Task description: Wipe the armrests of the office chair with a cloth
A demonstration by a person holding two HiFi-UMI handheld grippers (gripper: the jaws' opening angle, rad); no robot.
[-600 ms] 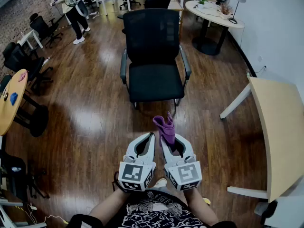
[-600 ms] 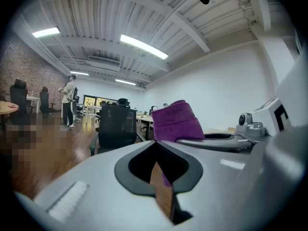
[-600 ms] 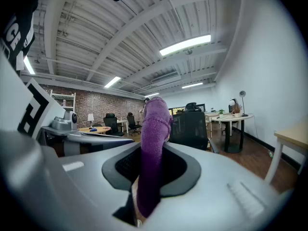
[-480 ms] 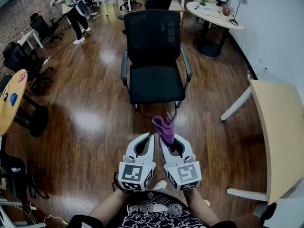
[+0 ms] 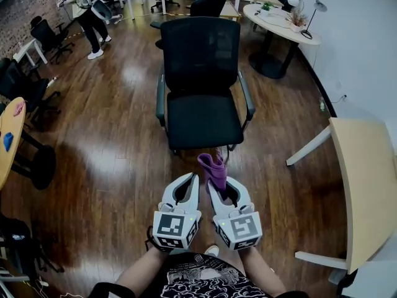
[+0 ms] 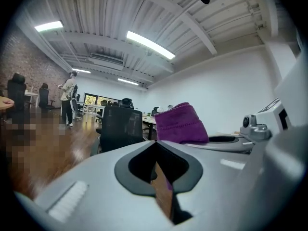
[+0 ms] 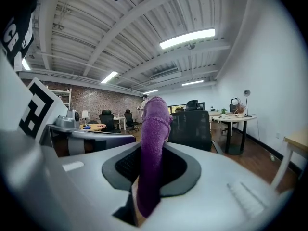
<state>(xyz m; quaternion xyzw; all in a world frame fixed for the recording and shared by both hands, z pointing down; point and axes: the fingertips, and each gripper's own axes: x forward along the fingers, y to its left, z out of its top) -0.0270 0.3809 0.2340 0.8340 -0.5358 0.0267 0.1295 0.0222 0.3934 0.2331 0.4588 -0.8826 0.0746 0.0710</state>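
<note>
A black office chair [image 5: 201, 79] stands ahead of me on the wood floor, seat toward me, with grey-black armrests at its left [image 5: 160, 98] and right [image 5: 245, 95]. My right gripper [image 5: 216, 182] is shut on a purple cloth [image 5: 214, 168], which sticks up from its jaws; the cloth [image 7: 153, 148] fills the middle of the right gripper view. My left gripper [image 5: 189, 185] is close beside the right one, shut and holding nothing. From the left gripper view the cloth [image 6: 182, 125] shows to the right and the chair [image 6: 120, 128] is ahead. Both grippers are short of the chair's seat.
A light wooden table [image 5: 366, 185] runs along the right. A round white table [image 5: 280, 18] stands at the back right. Black chairs [image 5: 25, 85] and a round table edge [image 5: 9, 135] line the left. A person [image 5: 87, 11] stands far back left.
The chair looks slightly nearer and larger in the head view than before. Both grippers keep the same pose, side by side, with the cloth still held in the right one.
</note>
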